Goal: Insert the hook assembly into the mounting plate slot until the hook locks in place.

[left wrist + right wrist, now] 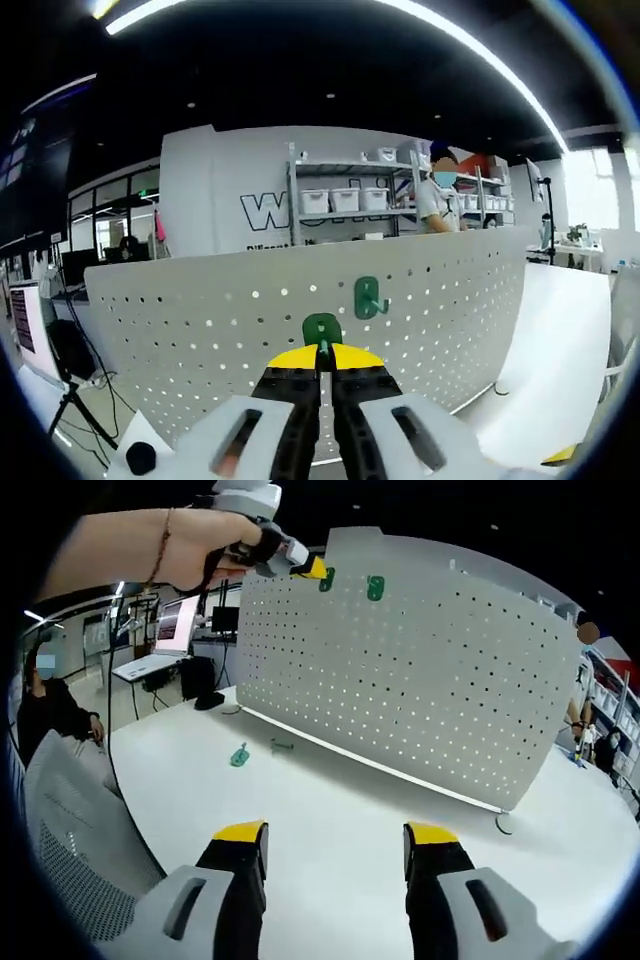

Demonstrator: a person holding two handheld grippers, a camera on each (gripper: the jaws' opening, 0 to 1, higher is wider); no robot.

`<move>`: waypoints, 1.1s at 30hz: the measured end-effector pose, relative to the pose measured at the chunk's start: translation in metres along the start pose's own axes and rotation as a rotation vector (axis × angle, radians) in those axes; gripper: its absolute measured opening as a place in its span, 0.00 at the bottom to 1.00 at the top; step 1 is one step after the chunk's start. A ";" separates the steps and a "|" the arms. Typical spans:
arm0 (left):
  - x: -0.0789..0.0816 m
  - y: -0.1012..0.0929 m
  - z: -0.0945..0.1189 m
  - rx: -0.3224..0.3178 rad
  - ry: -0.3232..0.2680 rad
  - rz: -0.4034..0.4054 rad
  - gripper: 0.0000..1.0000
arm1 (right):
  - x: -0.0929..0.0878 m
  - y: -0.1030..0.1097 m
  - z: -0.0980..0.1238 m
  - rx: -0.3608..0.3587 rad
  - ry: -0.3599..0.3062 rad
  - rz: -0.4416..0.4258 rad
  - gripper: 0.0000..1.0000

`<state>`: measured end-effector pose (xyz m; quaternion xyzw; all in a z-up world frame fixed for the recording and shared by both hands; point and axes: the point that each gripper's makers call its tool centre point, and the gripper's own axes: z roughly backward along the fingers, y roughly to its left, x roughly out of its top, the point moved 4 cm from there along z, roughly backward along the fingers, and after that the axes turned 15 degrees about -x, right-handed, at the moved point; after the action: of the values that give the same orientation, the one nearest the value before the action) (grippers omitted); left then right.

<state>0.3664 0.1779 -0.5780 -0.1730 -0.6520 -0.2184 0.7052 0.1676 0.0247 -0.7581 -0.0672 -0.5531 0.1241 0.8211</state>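
Observation:
My left gripper [322,352] is shut on a green hook [322,328], held close in front of the white perforated mounting plate [200,320]. A second green hook [369,297] hangs on that plate just up and to the right. In the right gripper view the left gripper [318,570] shows in a person's hand at the plate's [420,680] upper left, with the held green hook [327,579] at its tip and the mounted hook [375,587] beside it. My right gripper [335,842] stands open above the white table [330,800]. A loose green hook [239,755] lies on the table.
A small dark metal piece [282,745] lies on the table near the plate's foot. A grey chair back [70,850] is at the left. A seated person [50,710] is at far left, and another person [432,195] stands by shelving [345,195] behind the plate.

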 end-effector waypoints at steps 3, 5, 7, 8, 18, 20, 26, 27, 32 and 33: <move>0.001 0.005 -0.005 0.017 -0.012 -0.014 0.01 | 0.000 -0.001 0.000 -0.004 0.001 -0.006 0.52; 0.002 0.007 -0.008 0.026 -0.021 -0.007 0.01 | 0.000 -0.002 0.000 -0.006 0.001 -0.010 0.52; 0.003 0.009 -0.011 0.032 -0.027 -0.011 0.01 | 0.000 -0.002 -0.001 -0.006 0.003 -0.011 0.52; 0.003 0.009 -0.013 0.033 -0.029 -0.011 0.01 | -0.001 -0.002 -0.001 -0.006 0.006 -0.011 0.52; 0.014 0.013 -0.030 0.060 -0.064 -0.011 0.01 | -0.002 -0.003 -0.001 -0.008 0.011 -0.019 0.52; 0.016 0.015 -0.031 0.065 -0.082 -0.005 0.01 | -0.002 -0.003 -0.001 -0.010 0.010 -0.019 0.51; 0.010 0.018 -0.037 0.084 -0.065 -0.018 0.01 | -0.001 -0.004 -0.001 -0.011 0.008 -0.026 0.51; 0.010 0.017 -0.038 0.087 -0.064 -0.029 0.01 | -0.001 -0.004 -0.001 -0.013 0.009 -0.028 0.51; 0.010 0.014 -0.042 0.082 -0.059 -0.043 0.01 | -0.001 -0.005 -0.001 -0.014 0.012 -0.034 0.50; 0.010 0.013 -0.043 0.083 -0.061 -0.042 0.01 | -0.001 -0.004 -0.001 -0.012 0.012 -0.034 0.50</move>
<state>0.4102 0.1658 -0.5710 -0.1363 -0.6853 -0.2006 0.6867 0.1690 0.0203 -0.7586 -0.0635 -0.5500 0.1064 0.8259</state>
